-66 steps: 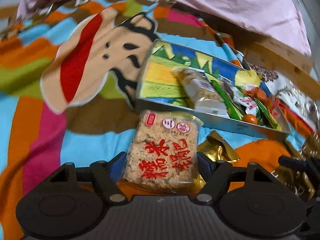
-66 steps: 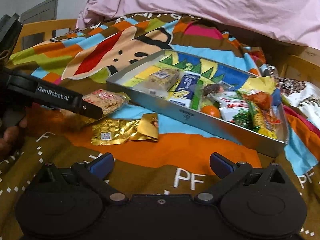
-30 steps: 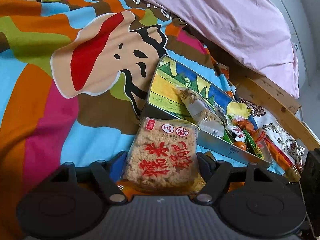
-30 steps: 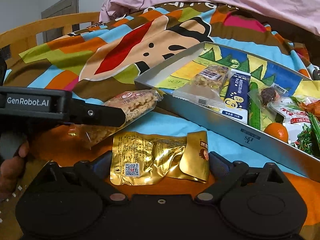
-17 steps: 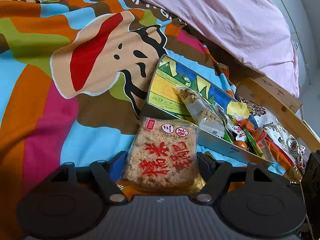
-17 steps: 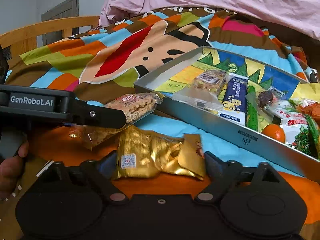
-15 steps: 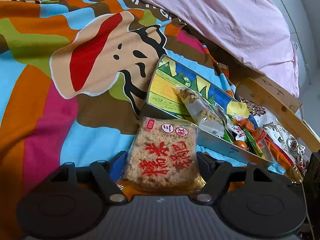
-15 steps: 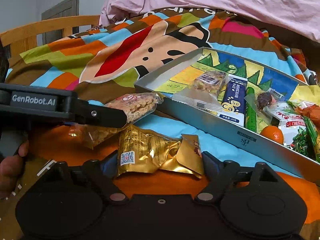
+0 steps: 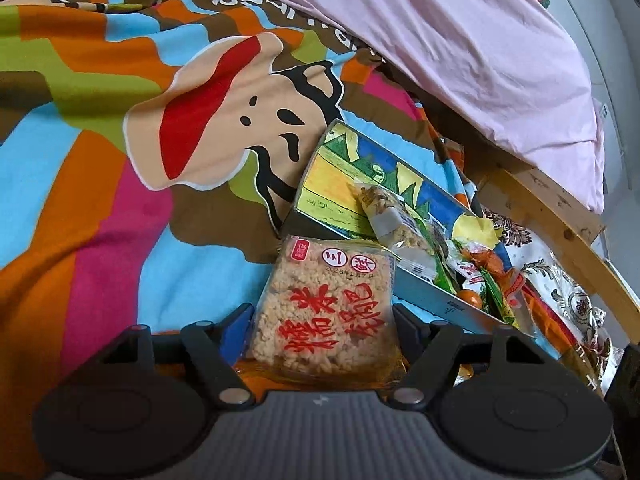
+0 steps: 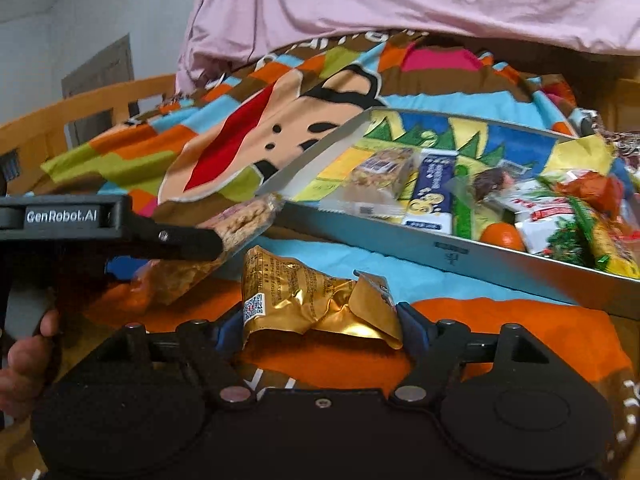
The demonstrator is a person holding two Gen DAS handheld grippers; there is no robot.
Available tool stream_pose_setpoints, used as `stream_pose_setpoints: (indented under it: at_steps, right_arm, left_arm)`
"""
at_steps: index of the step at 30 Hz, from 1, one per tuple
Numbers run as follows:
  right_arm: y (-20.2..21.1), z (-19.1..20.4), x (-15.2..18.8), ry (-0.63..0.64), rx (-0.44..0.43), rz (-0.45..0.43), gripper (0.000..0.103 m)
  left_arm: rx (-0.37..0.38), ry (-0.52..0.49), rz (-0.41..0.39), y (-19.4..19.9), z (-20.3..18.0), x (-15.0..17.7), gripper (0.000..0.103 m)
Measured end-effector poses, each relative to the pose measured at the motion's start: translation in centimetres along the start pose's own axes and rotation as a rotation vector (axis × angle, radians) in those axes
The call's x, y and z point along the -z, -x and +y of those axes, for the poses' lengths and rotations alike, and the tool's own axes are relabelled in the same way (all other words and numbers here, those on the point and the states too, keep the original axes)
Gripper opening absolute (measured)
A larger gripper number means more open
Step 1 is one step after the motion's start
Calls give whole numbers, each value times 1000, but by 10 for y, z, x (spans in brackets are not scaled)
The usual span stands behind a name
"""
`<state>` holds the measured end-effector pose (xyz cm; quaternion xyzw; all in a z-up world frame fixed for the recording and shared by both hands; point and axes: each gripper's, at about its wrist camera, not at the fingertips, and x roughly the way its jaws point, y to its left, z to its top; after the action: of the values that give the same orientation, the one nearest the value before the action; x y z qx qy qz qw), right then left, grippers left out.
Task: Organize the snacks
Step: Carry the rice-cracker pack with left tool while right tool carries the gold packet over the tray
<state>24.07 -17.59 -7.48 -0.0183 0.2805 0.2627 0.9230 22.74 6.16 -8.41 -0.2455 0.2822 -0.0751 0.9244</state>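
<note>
My left gripper is shut on a clear rice-cracker packet with red characters, held just short of the metal tray. In the right wrist view the left gripper shows at the left with that packet. My right gripper is shut on a crumpled gold foil packet, lifted off the orange blanket in front of the tray. The tray holds several snacks, among them a nut bar, a blue packet and a small orange.
A bright cartoon blanket covers the bed. A pink sheet is heaped behind the tray. A wooden bed rail runs along the right, and another rail along the left. A patterned bag lies right of the tray.
My right gripper moved up to the gold packet, shut on it and lifted it, crumpling it. My left gripper has kept hold of the rice-cracker packet and risen slightly.
</note>
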Motion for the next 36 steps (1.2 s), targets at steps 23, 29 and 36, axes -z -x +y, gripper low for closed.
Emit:
stream_pose_setpoints:
  at_steps: [23,29,36]
  right_arm:
    - [48,-53,-46,34,144,-221,79]
    - [28,-106,-77,89,195,-240,80]
    - [-6,-151,-80,3,306,-222,80]
  left_arm:
    - [-27,-86,-128,-5,-88,-31,77]
    - [-32,-100,-155,-43,-118,-55,77]
    - [-74,-102,-137,-104,-142,-70,77]
